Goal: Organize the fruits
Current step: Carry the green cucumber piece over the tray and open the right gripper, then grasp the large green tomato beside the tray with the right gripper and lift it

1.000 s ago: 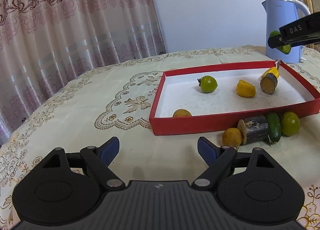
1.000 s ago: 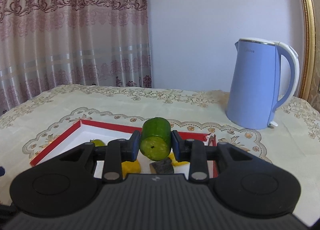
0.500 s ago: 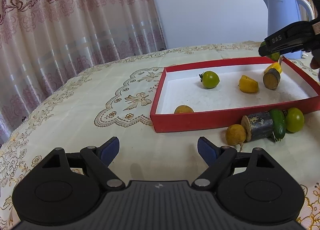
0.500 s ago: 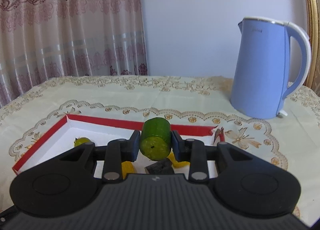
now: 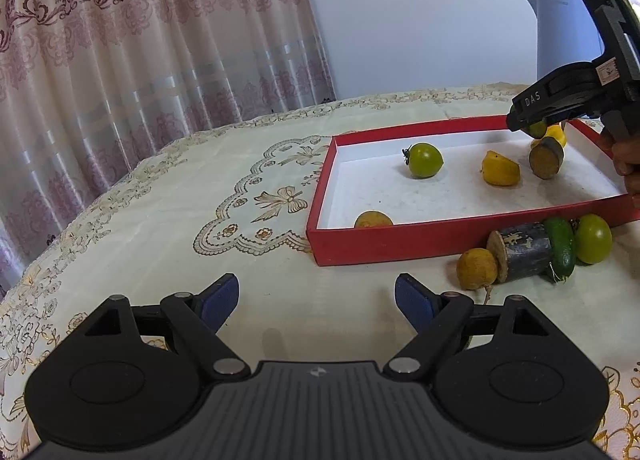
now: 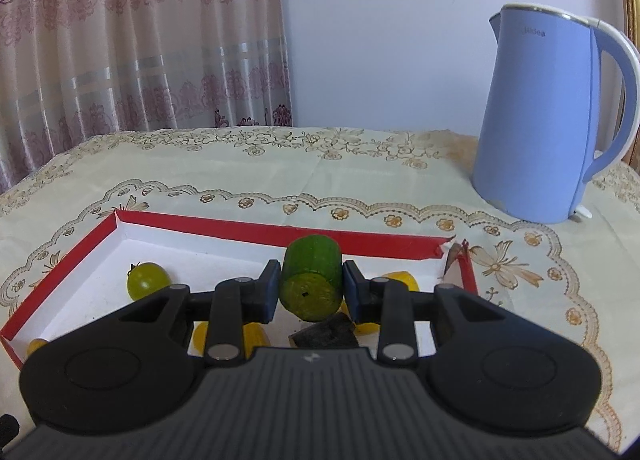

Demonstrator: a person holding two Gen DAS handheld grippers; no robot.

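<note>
1. Left tool (image 5: 316, 300): kept still, spread wide and empty, low over the counter (image 5: 160, 220).
2. Right tool (image 6: 310, 292): clamped on the cucumber piece (image 6: 312, 284); lowered over the red tray (image 5: 400, 248) at its 2 o'clock corner, so release seems near.

red tray (image 6: 248, 229), blue kettle (image 6: 536, 116), green cucumber piece (image 6: 312, 280).
</note>
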